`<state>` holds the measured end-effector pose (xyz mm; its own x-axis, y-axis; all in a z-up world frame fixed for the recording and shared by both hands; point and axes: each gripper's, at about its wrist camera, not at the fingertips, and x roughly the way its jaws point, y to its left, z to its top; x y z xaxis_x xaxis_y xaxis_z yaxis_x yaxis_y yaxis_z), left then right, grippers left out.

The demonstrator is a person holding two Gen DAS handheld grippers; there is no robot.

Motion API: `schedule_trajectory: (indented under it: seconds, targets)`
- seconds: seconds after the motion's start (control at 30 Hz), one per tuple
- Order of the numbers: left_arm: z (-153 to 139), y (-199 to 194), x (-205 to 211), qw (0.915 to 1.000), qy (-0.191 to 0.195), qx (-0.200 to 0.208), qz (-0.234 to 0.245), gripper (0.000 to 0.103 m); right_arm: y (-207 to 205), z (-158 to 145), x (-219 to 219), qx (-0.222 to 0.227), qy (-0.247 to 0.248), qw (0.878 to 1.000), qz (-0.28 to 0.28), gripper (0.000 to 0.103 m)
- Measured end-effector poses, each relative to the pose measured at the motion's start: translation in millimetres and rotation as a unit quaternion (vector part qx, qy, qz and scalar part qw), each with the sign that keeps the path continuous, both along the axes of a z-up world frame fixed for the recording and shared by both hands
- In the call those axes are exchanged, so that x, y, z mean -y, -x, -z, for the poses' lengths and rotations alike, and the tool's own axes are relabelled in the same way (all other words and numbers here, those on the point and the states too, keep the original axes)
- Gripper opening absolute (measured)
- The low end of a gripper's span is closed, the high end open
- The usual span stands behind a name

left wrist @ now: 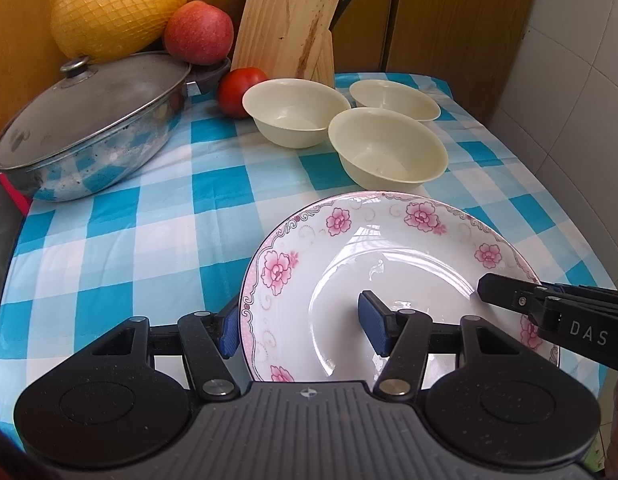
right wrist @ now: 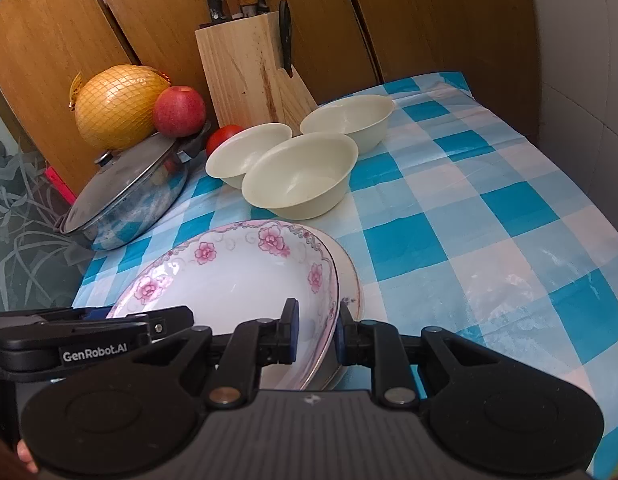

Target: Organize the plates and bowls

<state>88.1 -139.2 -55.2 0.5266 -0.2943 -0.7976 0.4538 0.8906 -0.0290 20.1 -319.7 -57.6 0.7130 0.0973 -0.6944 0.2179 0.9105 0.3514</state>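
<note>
A white plate with pink flowers [left wrist: 389,264] lies on the checked tablecloth, on top of another plate whose rim [right wrist: 351,276] shows under it in the right wrist view. My left gripper [left wrist: 301,324] is open, its jaws straddling the plate's left rim. My right gripper [right wrist: 315,334] has its jaws close on either side of the top plate's [right wrist: 237,280] right rim; it also shows in the left wrist view [left wrist: 509,294]. Three cream bowls [left wrist: 295,112] [left wrist: 393,98] [left wrist: 387,148] stand apart behind the plates.
A lidded steel pan [left wrist: 89,128] sits at the left, with a netted pomelo [left wrist: 117,4], an apple [left wrist: 199,32] and a tomato [left wrist: 239,90] behind it. A wooden knife block [left wrist: 289,20] stands at the back. The table's edge [right wrist: 569,152] runs along the right.
</note>
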Motion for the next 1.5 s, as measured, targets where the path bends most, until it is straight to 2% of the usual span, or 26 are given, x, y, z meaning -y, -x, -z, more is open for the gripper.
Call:
schedule_trajectory:
  seconds: [0.37,0.47,0.73,0.9,1.03,1.2,1.5]
  targets:
    - [3,-4,0,1.0,0.005,-0.009,-0.002,0.066,-2,1,0,0.005,0.015,1.0,0.003,0.018]
    - [5,-6,0,0.9999,0.005,-0.014,-0.004,0.067,-3,1,-5,0.009,0.038,0.999,0.0,0.018]
    - [8,-11,0,0.9996,0.011,-0.024,-0.007,0.067,-7,2,-8,0.013,0.058,0.998,0.001,0.018]
    - [9,-11,2,0.9999,0.001,-0.016,0.0,0.067,-7,1,-12,0.017,0.079,0.997,-0.006,0.019]
    - [7,-10,2,0.9999,-0.004,-0.008,0.006,0.062,-5,0,-8,0.018,0.086,0.996,-0.001,0.019]
    - [7,-13,-2,0.9999,-0.003,-0.011,-0.003,0.061,-1,-5,0,0.028,0.079,0.996,0.014,0.019]
    - [-14,-33,-7,0.999,0.03,-0.004,-0.031,0.065,-16,-19,14,0.028,0.062,0.997,0.03,0.019]
